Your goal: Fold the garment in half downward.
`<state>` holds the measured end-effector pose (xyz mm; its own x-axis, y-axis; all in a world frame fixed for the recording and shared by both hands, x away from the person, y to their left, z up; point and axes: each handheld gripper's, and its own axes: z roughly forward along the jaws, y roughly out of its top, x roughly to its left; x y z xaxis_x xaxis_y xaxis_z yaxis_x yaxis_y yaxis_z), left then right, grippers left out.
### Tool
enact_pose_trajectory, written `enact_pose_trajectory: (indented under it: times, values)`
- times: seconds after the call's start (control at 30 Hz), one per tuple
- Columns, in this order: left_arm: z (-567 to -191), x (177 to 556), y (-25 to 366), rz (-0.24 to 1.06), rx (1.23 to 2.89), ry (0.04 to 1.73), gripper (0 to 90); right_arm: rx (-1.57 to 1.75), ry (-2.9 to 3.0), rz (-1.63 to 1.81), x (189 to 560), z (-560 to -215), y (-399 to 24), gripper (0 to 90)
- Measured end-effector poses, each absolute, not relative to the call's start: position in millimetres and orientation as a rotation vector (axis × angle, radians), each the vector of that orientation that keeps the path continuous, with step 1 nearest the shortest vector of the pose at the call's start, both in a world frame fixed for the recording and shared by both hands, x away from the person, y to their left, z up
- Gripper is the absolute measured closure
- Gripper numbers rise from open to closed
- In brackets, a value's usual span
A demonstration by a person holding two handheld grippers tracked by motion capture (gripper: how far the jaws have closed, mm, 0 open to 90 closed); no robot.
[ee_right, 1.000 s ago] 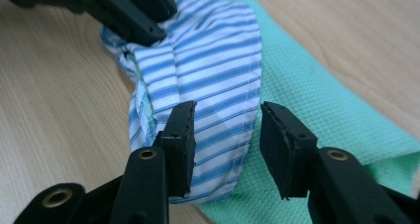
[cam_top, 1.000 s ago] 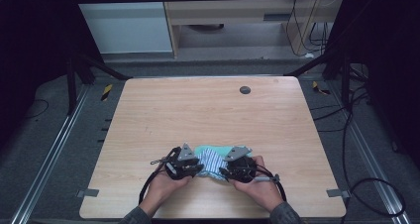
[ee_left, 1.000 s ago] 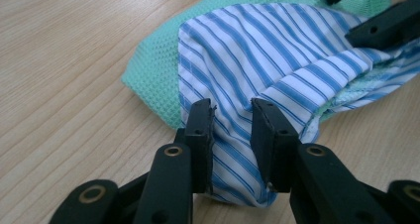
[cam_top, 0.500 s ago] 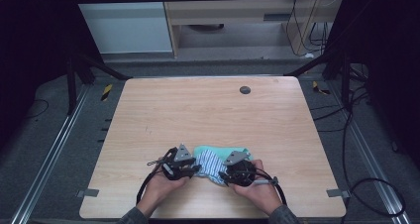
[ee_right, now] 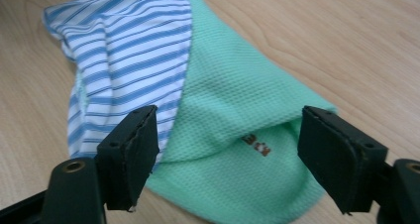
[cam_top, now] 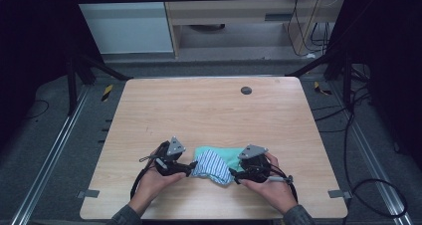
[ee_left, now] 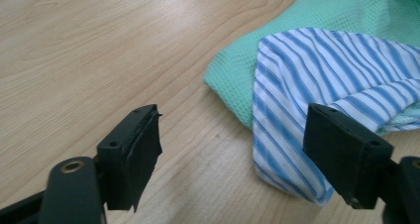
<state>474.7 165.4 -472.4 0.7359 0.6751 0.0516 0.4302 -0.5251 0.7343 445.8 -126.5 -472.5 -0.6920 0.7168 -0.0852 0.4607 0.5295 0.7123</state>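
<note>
Both hands have drawn nearer; each open tool, left tool (cam_top: 190, 168) and right tool (cam_top: 234, 177), flanks the cloth bundle (cam_top: 213, 164).

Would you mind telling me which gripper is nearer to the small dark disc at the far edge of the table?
Right. The right gripper sits almost straight below the dark disc; the left gripper lies farther left.

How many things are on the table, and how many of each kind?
Cloths: 2, a green cloth and a blue-striped cloth lying partly over it
Grippers: 2, the left gripper and the right gripper, both open
Small dark round things: 1, the dark disc near the far edge
Total: 5
</note>
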Motion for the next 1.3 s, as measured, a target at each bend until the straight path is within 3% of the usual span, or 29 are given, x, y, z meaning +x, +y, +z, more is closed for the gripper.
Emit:
enact_pose_trajectory:
  times: [0.43, 0.83, 1.3]
  values:
    - [-470.1, 492.3, 200.9, 0.429, 2.181, 0.939, 7.4, 1.085, 2.309, 0.942, 460.7, -465.3, -152.8, 10.2]
    - [-475.9, 515.7, 259.9, 0.458, 2.180, 1.088, 7.5, 1.242, 2.210, 0.927, 491.0, -463.7, -191.5, 7.3]
    - [-485.1, 533.5, 299.9, 0.503, 2.166, 1.202, 7.5, 1.396, 2.150, 0.880, 519.6, -479.6, -226.1, 9.9]
